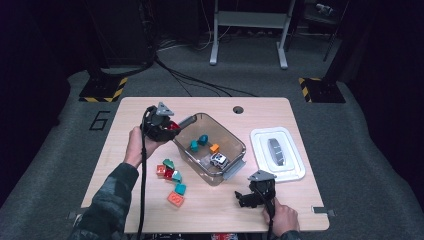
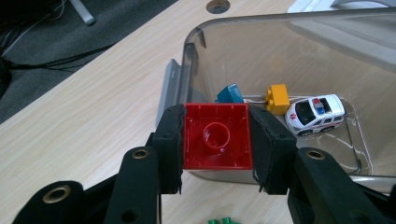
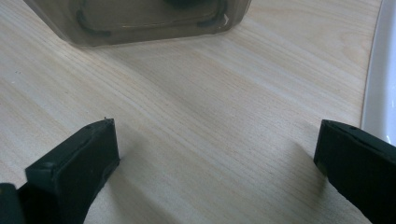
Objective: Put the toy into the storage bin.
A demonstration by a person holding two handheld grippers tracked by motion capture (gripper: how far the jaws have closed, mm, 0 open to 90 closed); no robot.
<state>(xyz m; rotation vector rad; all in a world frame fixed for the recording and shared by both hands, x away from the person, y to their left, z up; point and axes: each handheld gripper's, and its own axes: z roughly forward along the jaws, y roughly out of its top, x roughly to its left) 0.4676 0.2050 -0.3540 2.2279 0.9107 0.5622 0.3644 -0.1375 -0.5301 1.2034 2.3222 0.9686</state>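
My left gripper (image 2: 217, 140) clamps the red brick (image 2: 218, 136) at the bin's (image 2: 196, 56) rim; I should clear the wall before releasing.

The left gripper (image 1: 167, 126) is lifted above the table, and its jaws squeeze tight on something. The left hand (image 1: 136, 145) grips it from behind. The right gripper (image 1: 246, 199) sits low, jaws wide apart.
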